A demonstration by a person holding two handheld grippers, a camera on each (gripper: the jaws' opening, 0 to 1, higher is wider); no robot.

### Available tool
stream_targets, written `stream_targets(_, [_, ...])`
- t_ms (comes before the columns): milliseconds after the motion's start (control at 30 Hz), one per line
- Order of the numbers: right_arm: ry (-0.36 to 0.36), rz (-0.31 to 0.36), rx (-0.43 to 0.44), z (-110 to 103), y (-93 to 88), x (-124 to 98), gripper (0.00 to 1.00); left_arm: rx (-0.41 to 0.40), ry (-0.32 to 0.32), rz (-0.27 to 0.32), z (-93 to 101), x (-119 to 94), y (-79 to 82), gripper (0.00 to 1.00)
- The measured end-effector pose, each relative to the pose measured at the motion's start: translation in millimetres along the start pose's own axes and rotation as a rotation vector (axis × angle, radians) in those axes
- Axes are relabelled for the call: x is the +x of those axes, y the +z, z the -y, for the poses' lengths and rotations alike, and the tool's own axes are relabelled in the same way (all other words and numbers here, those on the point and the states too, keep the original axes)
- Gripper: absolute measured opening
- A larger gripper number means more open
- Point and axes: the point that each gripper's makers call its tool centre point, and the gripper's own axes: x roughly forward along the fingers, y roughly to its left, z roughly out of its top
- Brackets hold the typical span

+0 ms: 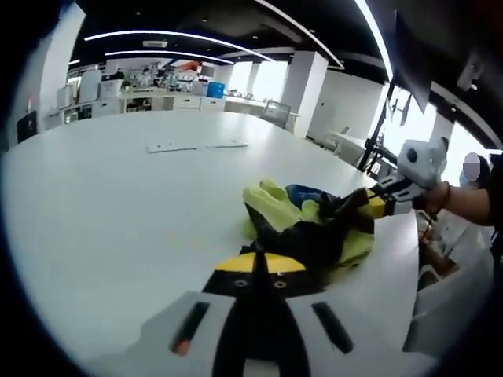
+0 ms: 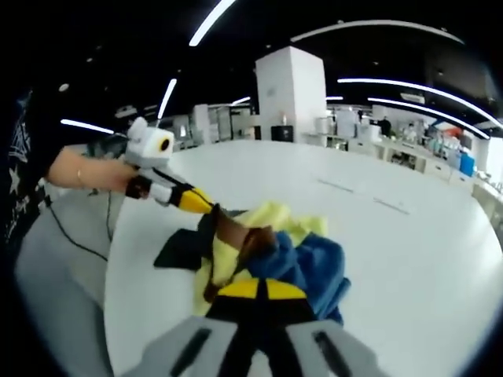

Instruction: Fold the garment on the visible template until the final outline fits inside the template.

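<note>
Left gripper view: the left tongs [image 1: 260, 265] rise from six o'clock, yellow-tipped jaws pressed together with no gap showing, their tips right at the near edge of the garment [image 1: 310, 220]. The dark cloth bunches at the tips, so they look to be pinching it, though the fold hides the exact bite. The garment is a crumpled heap of yellow-green, black and blue, lying on the white worktop [image 1: 126, 204] just past centre, toward three o'clock.

In from three o'clock comes the right tongs [image 1: 346, 206], a hand [image 1: 437, 196] behind them. Their dark jaws are buried in the far side of the heap, closed on a black fold.

Right gripper view: the right tongs [image 2: 261, 289] come up from six o'clock, jaws together, yellow tips against the garment [image 2: 291, 251], with a brown-black fold running up from the tips and blue cloth spilling toward four o'clock. Here the garment sits at centre, on the worktop [image 2: 409, 236], close to its curved near edge at eight o'clock.

The left tongs [image 2: 214, 214] reach in from ten o'clock, held by a hand [image 2: 102, 174]; the jaw ends disappear into the black and yellow cloth, so how far they are spread cannot be told from this side.

Two flat white strips [image 1: 196, 145] lie on the worktop well beyond the heap, toward eleven o'clock.
</note>
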Motion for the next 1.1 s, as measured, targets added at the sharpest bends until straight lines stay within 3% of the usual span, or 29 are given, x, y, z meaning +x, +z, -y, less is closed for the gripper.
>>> stream_targets(133, [-0.033,0.056,0.035,2,14.3,-10,0.0,0.002,0.005,0.045,-1.5,-9,13.1,0.0])
stream_targets(667, [-0.179,0.17,0.001,29,63.0,-48,0.0,0.052,0.08,0.115,-10.7,-47,48.1,0.0])
stream_targets(967, [-0.251,0.199,-0.045,48,84.6,-68,0.0,0.003,0.117,0.221,-26.9,-72,74.6,0.0])
stream_targets(1100, [-0.282,0.18,-0.071,62,87.1,-68,0.0,0.006,0.129,0.235,-33.6,-72,82.1,0.0])
